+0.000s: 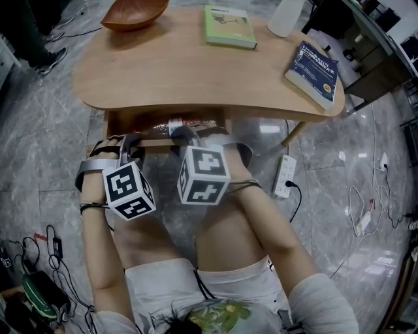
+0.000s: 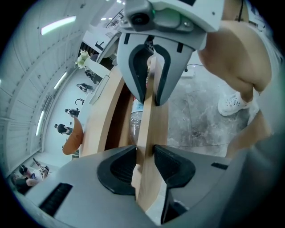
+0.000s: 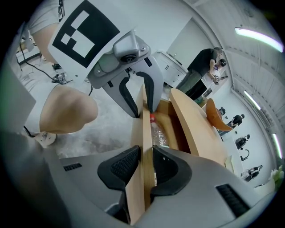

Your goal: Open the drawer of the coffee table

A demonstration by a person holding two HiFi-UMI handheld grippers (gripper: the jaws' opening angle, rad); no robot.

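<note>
The coffee table (image 1: 196,72) has a light wooden top, and its drawer (image 1: 157,141) underneath stands slightly open. A clear plastic bottle (image 1: 189,122) lies inside it. My left gripper (image 1: 128,146) and right gripper (image 1: 185,138) sit side by side on the drawer's front panel. In the left gripper view the panel (image 2: 149,131) runs between the black pads of the left gripper (image 2: 145,156), which press on both its faces. The right gripper view shows the same: the right gripper (image 3: 143,162) is shut on the panel (image 3: 146,133), with the bottle (image 3: 159,132) just behind.
On the tabletop lie an orange bowl (image 1: 134,13), a green book (image 1: 230,26), a blue book (image 1: 315,72) and a white object (image 1: 285,16). A power strip (image 1: 285,176) and cables lie on the marble floor to the right. The person's knees are close below the drawer.
</note>
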